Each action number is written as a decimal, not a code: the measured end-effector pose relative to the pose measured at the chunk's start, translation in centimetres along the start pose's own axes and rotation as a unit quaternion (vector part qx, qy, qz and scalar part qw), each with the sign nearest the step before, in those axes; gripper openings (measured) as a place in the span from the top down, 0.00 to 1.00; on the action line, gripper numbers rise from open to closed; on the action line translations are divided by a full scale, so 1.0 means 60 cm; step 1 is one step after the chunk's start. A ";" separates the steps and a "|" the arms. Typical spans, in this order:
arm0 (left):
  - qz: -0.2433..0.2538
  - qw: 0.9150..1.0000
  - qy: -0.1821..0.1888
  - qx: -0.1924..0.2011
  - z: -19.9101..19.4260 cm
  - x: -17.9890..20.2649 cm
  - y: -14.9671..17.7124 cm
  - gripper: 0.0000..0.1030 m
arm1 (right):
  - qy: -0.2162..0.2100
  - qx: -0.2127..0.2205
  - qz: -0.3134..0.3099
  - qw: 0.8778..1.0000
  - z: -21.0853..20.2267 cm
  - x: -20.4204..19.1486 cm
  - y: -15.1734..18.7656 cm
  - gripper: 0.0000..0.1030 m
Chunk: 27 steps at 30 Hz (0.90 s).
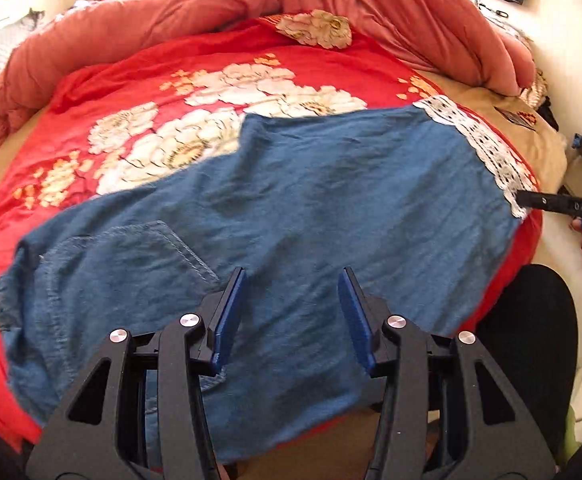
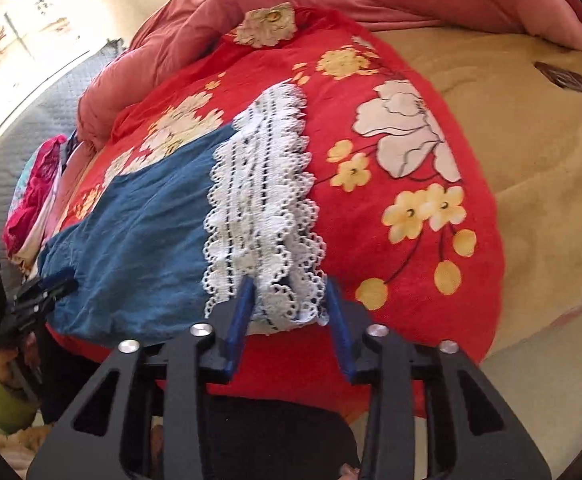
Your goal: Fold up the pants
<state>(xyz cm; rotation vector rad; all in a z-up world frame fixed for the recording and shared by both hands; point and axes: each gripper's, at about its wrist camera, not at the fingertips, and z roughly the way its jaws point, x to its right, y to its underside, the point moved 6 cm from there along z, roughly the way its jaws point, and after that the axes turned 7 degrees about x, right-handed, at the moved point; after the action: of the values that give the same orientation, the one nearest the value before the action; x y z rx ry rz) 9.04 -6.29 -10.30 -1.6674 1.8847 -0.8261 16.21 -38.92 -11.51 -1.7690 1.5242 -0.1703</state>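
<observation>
Blue denim pants (image 1: 311, 200) lie flat on a red floral sheet (image 1: 151, 92), with a back pocket (image 1: 131, 264) near the left end and a white lace hem (image 1: 487, 148) at the right end. My left gripper (image 1: 294, 280) hovers open over the middle of the near edge, nothing pinched between its blue pads. From the right wrist it shows at the pants' left end (image 2: 57, 280). My right gripper (image 2: 289, 296) has the bunched lace hem (image 2: 259, 200) filling the gap between its fingers, both pads touching it. Its tip (image 1: 527, 200) meets the near corner of the lace.
A heaped pink duvet (image 1: 251, 4) runs along the far side of the bed. Beige bedding (image 2: 531, 160) lies right of the red sheet. Colourful clothes (image 2: 35, 188) are piled at the far left. A person's dark lap (image 1: 531, 340) is against the near edge.
</observation>
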 end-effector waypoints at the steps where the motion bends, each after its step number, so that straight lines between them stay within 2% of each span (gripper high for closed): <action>1: -0.001 1.000 -0.004 -0.001 0.000 -0.004 -0.001 0.56 | -0.009 0.003 0.003 1.000 -0.004 -0.002 -0.001 0.78; 4: -0.004 1.000 -0.013 -0.008 0.004 -0.018 -0.001 0.56 | -0.006 0.013 -0.005 1.000 -0.027 -0.008 -0.005 0.85; 7: -0.005 1.000 -0.014 -0.017 0.015 -0.026 0.007 0.56 | 0.002 0.030 -0.019 0.999 -0.055 -0.009 -0.014 0.86; 9: -0.002 1.000 -0.017 -0.019 0.022 -0.025 0.012 0.56 | 0.022 0.020 -0.027 0.999 -0.049 0.000 -0.009 0.86; 11: -0.002 1.000 -0.019 -0.020 0.028 -0.024 0.015 0.56 | 0.037 0.001 -0.022 0.999 -0.025 0.009 0.007 0.81; 13: -0.004 1.000 -0.015 -0.019 0.029 -0.027 0.016 0.56 | 0.044 0.002 -0.020 0.999 -0.015 0.011 0.017 0.79; 17: -0.006 1.000 -0.007 -0.015 0.031 -0.029 0.019 0.56 | 0.064 0.018 0.004 0.998 -0.031 0.023 0.018 0.56; 20: -0.008 1.000 -0.004 -0.008 0.029 -0.029 0.019 0.56 | 0.082 0.042 0.001 0.996 -0.062 0.018 0.015 0.55; 23: -0.038 0.999 0.014 -0.008 0.006 -0.025 0.001 0.55 | 0.086 0.066 0.001 0.994 -0.090 -0.002 0.016 0.55; 25: -0.022 0.999 0.033 0.023 -0.021 -0.001 -0.029 0.52 | 0.076 0.081 -0.015 0.994 -0.104 -0.033 0.020 0.55; 27: -0.008 0.998 0.053 0.034 -0.030 0.024 -0.051 0.49 | 0.064 0.088 -0.029 0.994 -0.106 -0.059 0.019 0.55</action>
<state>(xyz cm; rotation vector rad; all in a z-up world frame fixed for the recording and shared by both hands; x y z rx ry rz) 9.66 -7.73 -6.81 -1.6284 1.8932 -0.9917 10.80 -38.70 -6.56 -1.6885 1.4987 -0.4409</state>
